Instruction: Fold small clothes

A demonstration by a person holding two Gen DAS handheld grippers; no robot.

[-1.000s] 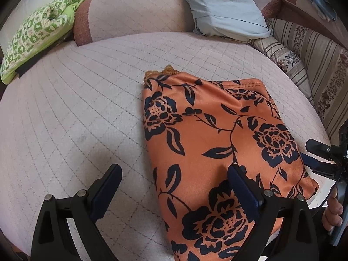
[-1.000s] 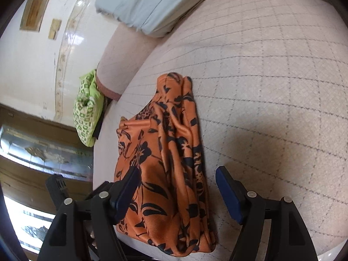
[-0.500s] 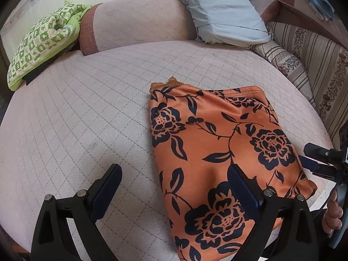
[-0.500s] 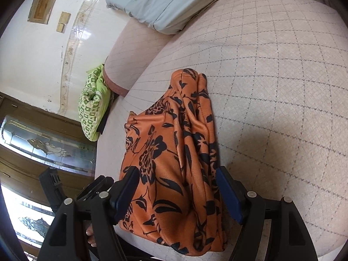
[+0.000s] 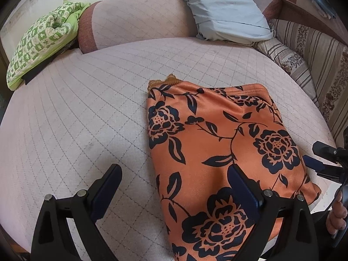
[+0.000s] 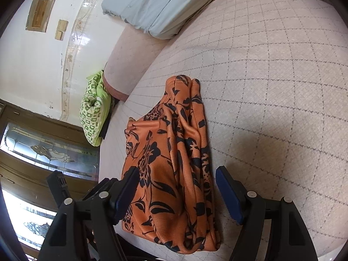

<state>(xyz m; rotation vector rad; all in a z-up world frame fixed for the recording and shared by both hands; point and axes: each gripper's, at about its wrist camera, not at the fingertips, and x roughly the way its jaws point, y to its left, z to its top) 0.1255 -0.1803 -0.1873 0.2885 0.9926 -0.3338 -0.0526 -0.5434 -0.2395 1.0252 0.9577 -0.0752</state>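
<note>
Both cameras have drawn back slightly, and the orange floral garment [image 5: 219,152] lies on the quilted bed [image 5: 87,113], long axis running away between the right gripper [image 6: 177,192]'s spread, empty jaws, left gripper [image 5: 174,187] likewise released

**A:** What sort of place is this?

**B:** A home, a lived-in sitting or sleeping room. There is a wide quilted cushion [image 5: 91,113] with a bolster [image 5: 134,19] behind it, a pale blue pillow [image 5: 221,10], a striped floral sofa cushion [image 5: 308,50] and a folded green patterned blanket [image 5: 41,41].

**A:** Anything on the walls?

**B:** A white tiled wall [image 6: 32,69] and a wooden door with decorated glass [image 6: 47,150].
</note>
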